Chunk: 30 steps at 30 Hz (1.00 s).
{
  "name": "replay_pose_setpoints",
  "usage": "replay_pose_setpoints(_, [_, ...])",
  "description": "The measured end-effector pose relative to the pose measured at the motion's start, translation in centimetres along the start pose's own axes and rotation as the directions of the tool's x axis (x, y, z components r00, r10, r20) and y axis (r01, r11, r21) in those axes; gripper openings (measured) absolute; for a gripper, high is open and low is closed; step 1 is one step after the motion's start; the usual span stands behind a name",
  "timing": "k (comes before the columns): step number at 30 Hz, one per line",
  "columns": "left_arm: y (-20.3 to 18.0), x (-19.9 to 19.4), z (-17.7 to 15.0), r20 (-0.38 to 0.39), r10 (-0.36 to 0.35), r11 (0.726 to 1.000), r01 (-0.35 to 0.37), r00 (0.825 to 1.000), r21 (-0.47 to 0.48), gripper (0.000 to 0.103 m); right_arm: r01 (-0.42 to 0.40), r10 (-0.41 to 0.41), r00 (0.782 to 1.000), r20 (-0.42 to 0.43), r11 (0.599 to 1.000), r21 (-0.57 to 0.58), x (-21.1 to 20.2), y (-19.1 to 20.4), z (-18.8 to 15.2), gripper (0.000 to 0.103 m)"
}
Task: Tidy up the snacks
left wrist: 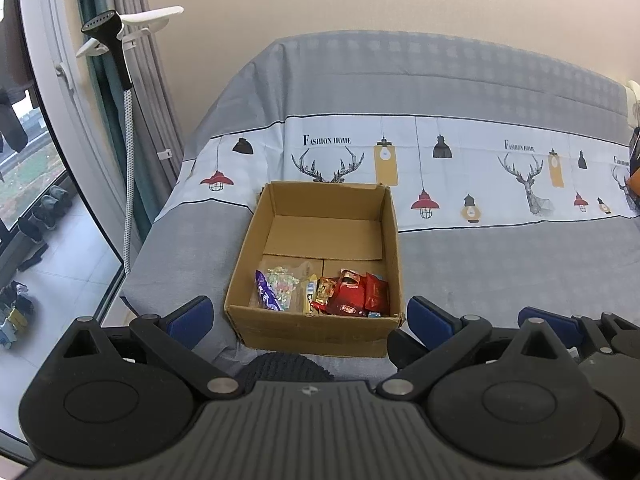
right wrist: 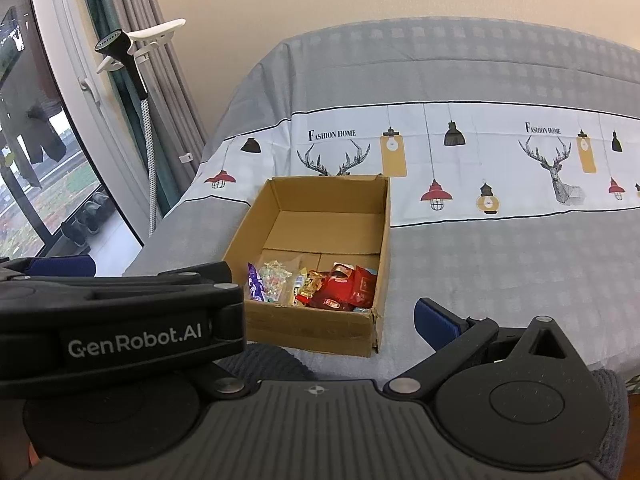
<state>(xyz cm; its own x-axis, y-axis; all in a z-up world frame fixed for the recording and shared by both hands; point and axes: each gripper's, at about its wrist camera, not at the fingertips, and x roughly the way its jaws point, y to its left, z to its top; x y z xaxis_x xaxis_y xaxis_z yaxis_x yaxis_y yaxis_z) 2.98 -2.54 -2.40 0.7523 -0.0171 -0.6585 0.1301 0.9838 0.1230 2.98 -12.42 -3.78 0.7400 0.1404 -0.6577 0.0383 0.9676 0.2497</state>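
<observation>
An open cardboard box (left wrist: 256, 236) sits on a bed near its front left corner; it also shows in the right wrist view (right wrist: 382, 240). Several snack packets lie along its near wall: a purple wrapper (left wrist: 266, 292), a clear candy bag (left wrist: 282, 284), red packets (left wrist: 358, 294) (right wrist: 346, 288). My left gripper (left wrist: 310, 320) is open and empty, its blue fingers on either side of the box's near wall, just short of it. My right gripper (right wrist: 320, 320) is open and empty to the right of the left one; its left finger is hidden behind the left gripper's body (right wrist: 120, 320).
The bed has a grey and white sheet (left wrist: 500, 264) printed with deer and lamps. A garment steamer (left wrist: 116, 40) stands left of the bed by curtains and a window. Shoes (left wrist: 44, 208) lie on the floor outside.
</observation>
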Motion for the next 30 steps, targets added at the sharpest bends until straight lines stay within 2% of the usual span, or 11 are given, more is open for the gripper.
replay_pose_setpoints(30, [-0.07,-0.47,-0.14,-0.001,0.014,1.000,-0.014,1.000,0.013,0.103,-0.046,0.046,0.999,-0.001,0.999,0.005,-0.49,-0.89,-0.05,0.102])
